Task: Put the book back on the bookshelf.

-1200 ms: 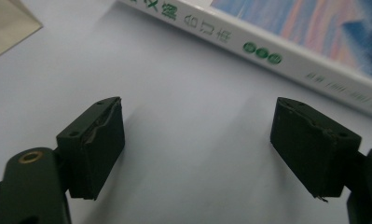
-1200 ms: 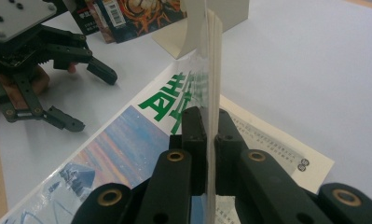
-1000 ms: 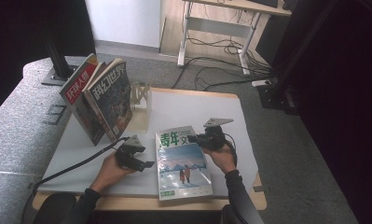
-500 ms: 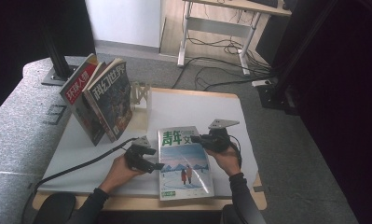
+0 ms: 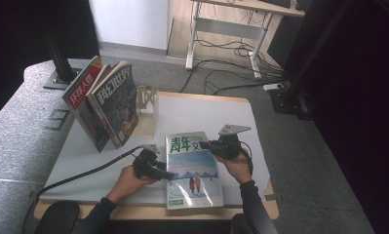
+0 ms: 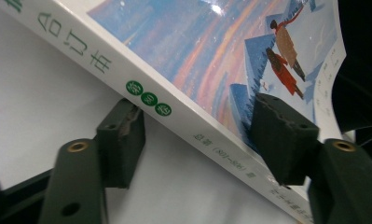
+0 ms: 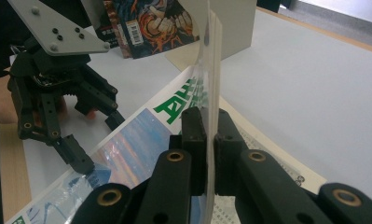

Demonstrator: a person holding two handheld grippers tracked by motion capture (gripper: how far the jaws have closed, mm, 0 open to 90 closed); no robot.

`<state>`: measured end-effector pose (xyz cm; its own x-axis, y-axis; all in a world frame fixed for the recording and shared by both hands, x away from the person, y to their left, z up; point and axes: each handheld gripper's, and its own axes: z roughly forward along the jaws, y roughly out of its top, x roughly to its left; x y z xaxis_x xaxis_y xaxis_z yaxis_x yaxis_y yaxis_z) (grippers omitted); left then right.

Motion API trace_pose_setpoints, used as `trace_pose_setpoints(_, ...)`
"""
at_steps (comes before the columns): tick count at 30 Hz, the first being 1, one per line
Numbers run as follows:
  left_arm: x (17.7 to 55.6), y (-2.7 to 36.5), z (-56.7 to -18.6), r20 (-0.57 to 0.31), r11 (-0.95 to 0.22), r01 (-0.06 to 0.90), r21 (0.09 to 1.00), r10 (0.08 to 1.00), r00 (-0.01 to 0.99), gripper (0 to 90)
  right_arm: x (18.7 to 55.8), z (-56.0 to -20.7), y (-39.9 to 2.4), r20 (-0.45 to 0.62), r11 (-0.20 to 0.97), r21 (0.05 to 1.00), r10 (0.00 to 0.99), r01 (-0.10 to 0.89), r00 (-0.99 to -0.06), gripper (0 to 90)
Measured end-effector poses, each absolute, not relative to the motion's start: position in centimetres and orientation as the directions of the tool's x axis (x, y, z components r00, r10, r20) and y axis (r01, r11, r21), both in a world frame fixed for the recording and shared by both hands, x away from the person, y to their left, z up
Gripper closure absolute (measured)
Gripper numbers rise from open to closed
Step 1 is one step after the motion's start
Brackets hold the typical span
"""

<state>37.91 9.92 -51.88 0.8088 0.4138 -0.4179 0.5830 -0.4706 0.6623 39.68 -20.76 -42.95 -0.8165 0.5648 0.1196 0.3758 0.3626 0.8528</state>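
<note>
A thick magazine (image 5: 192, 170) with a green title and a blue mountain cover lies flat on the white mat, near the table's front edge. My left gripper (image 5: 165, 174) is at its left side, the spine (image 6: 174, 116) between the jaws. One pad (image 6: 123, 135) stands beside the spine on the mat and the other pad (image 6: 281, 135) sits over the cover's edge. The jaws have just been closing, and a gap still shows at the left pad. My right gripper (image 5: 204, 145) is shut on the front cover's right edge (image 7: 211, 56), holding that thin sheet upright.
Two magazines (image 5: 114, 105) (image 5: 82, 97) lean upright at the mat's far left, next to a small wooden stand (image 5: 145, 100). A cable (image 5: 85, 173) trails from the left gripper over the front left. White mat (image 5: 206, 112) lies beyond the flat magazine.
The left hand has moved right, up to the magazine's spine, and its jaws have narrowed around it. The right gripper and the lifted cover have stayed put.
</note>
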Motion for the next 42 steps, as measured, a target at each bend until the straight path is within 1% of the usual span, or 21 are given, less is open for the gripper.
trace_pose_setpoints(6, 37.7, 10.0, -51.5, -0.413, -0.47, 0.573, 0.672, 0.405, 0.816, 40.5, 39.7, -42.8, -21.1, 0.125, 0.354, 0.856, 0.567, 0.377, -0.814, 84.6)
trace_pose_setpoints(7, 37.7, 10.1, -51.3, -0.418, -0.465, 0.572, 0.675, 0.398, 0.817, 44.5, 39.8, -42.9, -21.3, 0.123, 0.355, 0.854, 0.574, 0.381, -0.81, 84.5)
trace_pose_setpoints(8, 37.6, 10.1, -51.1, -0.412, -0.461, 0.564, 0.685, 0.394, 0.822, 44.5, 39.8, -42.9, -21.3, 0.123, 0.355, 0.854, 0.574, 0.381, -0.81, 84.5)
trace_pose_setpoints(10, 37.5, 10.0, -50.8, -0.398, -0.466, 0.549, 0.694, 0.388, 0.832, 47.4, 40.1, -42.9, -21.5, 0.129, 0.346, 0.853, 0.586, 0.391, -0.8, 84.5)
trace_pose_setpoints(13, 37.5, 10.0, -50.7, -0.395, -0.47, 0.546, 0.693, 0.386, 0.834, 48.2, 40.3, -42.9, -21.7, 0.136, 0.338, 0.855, 0.587, 0.394, -0.798, 84.5)
trace_pose_setpoints(14, 37.6, 10.0, -50.6, -0.408, -0.468, 0.555, 0.688, 0.383, 0.829, 48.2, 40.3, -42.8, -21.7, 0.13, 0.341, 0.854, 0.59, 0.392, -0.797, 84.5)
trace_pose_setpoints(19, 37.8, 10.1, -50.2, -0.413, -0.461, 0.562, 0.686, 0.389, 0.823, 52.0, 40.4, -42.4, -21.9, 0.124, 0.338, 0.858, 0.594, 0.387, -0.795, 84.3)
trace_pose_setpoints(24, 37.8, 10.3, -49.1, -0.355, -0.473, 0.534, 0.701, 0.418, 0.836, 52.7, 40.6, -41.9, -21.7, 0.121, 0.321, 0.87, 0.597, 0.374, -0.793, 84.2)
trace_pose_setpoints(42, 38.1, 11.3, -46.4, -0.25, -0.417, 0.469, 0.779, 0.479, 0.841, 60.5, 41.1, -40.3, -21.7, 0.086, 0.299, 0.894, 0.617, 0.334, -0.782, 83.5)
